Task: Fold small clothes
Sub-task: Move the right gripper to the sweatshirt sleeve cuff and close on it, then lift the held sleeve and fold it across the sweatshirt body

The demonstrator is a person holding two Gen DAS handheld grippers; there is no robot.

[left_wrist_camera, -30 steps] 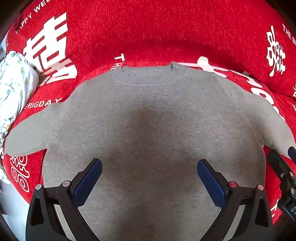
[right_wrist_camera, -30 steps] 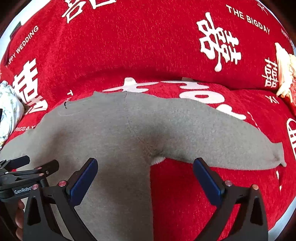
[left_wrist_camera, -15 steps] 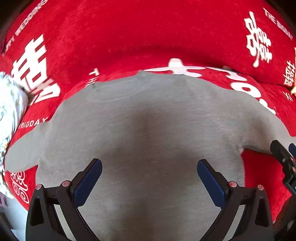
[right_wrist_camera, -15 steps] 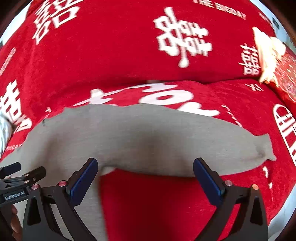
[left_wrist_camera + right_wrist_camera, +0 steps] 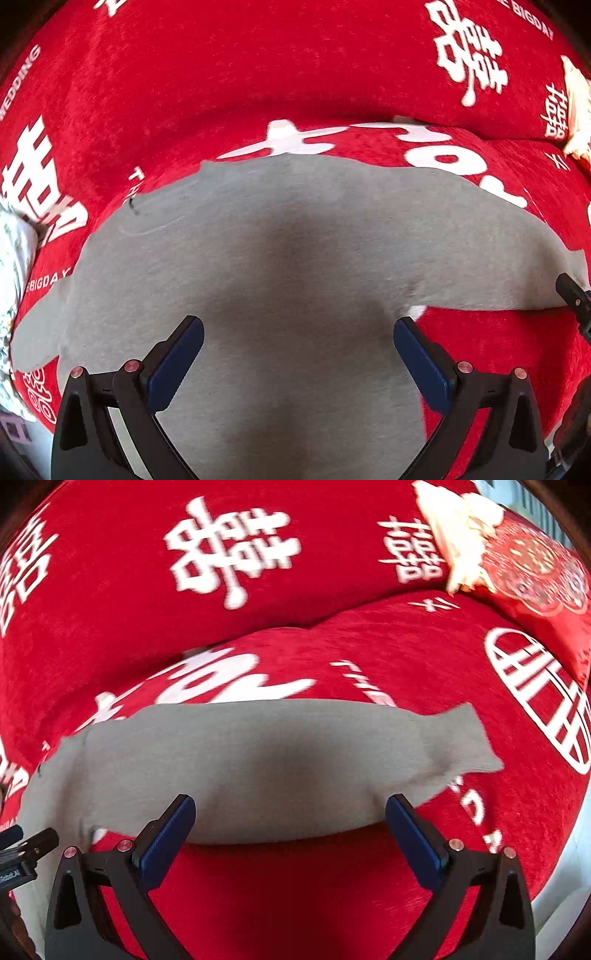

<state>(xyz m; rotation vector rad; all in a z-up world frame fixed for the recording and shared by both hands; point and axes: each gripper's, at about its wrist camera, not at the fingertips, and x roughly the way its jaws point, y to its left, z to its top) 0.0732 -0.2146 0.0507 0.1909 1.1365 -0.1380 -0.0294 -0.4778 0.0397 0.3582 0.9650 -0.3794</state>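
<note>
while both grippers gape, grey sweater (image 5: 295, 258) lies flat beyond their fingers (image 5: 177, 363).

The left gripper (image 5: 298, 354) has its jaws spread wide, both blue pads (image 5: 173, 363) well apart and holding nothing; its black frame fills the lower edge of its own view; the right gripper (image 5: 291, 832) is likewise spread wide, pads (image 5: 415, 836) apart and bare; each gripper's black tip shows at the side edge of the other's view.
</note>
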